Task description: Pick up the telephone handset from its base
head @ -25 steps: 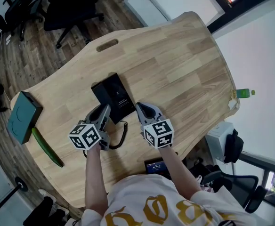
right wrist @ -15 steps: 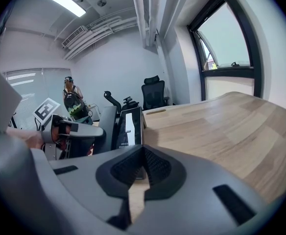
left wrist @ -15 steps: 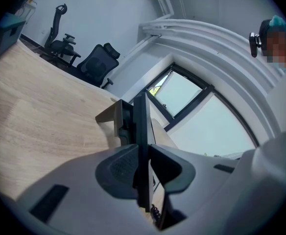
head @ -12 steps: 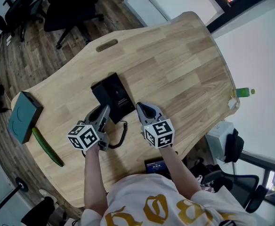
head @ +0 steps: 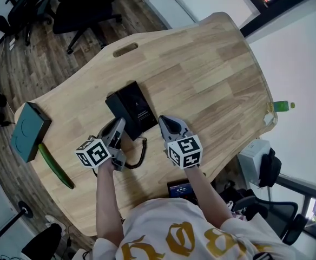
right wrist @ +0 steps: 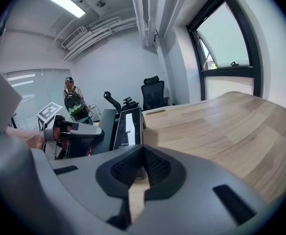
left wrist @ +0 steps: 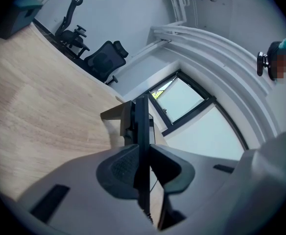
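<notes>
A black telephone base (head: pixel 135 105) lies mid-table, with its coiled cord (head: pixel 142 155) trailing toward me. My left gripper (head: pixel 119 125) is at the base's near left corner. Its jaws have just been closing on the black handset (left wrist: pixel 141 124), which stands edge-on as a thin slab between the pads (left wrist: pixel 122 166). Whether the handset is off the base I cannot tell. My right gripper (head: pixel 165 123) rests just right of the base, shut with nothing in it. The right gripper view shows the base (right wrist: pixel 126 128) ahead and the left gripper (right wrist: pixel 69 130) beside it.
A teal box (head: pixel 29 131) and a long green object (head: pixel 55 167) lie at the table's left edge. The wooden table (head: pixel 212 75) has a slot (head: pixel 125 50) at its far side. Office chairs (head: pixel 85 7) stand beyond it. A dark device (head: pixel 180 189) sits under the near edge.
The left gripper has rolled slightly, swinging its marker cube a little to the lower left. The right gripper has stayed where it was.
</notes>
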{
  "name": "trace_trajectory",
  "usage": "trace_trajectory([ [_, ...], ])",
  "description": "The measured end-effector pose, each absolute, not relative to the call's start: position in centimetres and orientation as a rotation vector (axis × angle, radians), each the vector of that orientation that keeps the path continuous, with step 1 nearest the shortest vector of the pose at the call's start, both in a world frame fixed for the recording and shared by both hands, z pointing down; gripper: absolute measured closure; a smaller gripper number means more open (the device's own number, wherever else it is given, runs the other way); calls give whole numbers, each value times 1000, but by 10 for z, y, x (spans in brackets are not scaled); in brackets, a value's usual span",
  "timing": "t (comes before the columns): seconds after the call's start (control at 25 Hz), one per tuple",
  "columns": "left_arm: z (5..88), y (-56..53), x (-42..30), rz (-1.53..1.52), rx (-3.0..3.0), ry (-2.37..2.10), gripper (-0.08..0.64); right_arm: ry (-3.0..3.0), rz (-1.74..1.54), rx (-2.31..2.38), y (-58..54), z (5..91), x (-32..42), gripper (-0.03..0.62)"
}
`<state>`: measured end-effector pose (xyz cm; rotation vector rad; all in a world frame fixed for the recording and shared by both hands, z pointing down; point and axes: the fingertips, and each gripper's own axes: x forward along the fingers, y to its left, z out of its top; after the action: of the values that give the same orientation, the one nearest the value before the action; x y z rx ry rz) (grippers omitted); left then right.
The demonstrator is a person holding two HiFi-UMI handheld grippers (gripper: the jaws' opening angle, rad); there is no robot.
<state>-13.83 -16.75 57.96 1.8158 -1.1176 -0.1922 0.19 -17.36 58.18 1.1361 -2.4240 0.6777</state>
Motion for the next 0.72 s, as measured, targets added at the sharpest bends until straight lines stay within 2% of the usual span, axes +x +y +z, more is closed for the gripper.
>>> trace_trajectory([
  [0.72, 546, -143, -115, -203, 1903, -1030, 488, -2499, 610, 1162, -158, 540, 3, 588],
])
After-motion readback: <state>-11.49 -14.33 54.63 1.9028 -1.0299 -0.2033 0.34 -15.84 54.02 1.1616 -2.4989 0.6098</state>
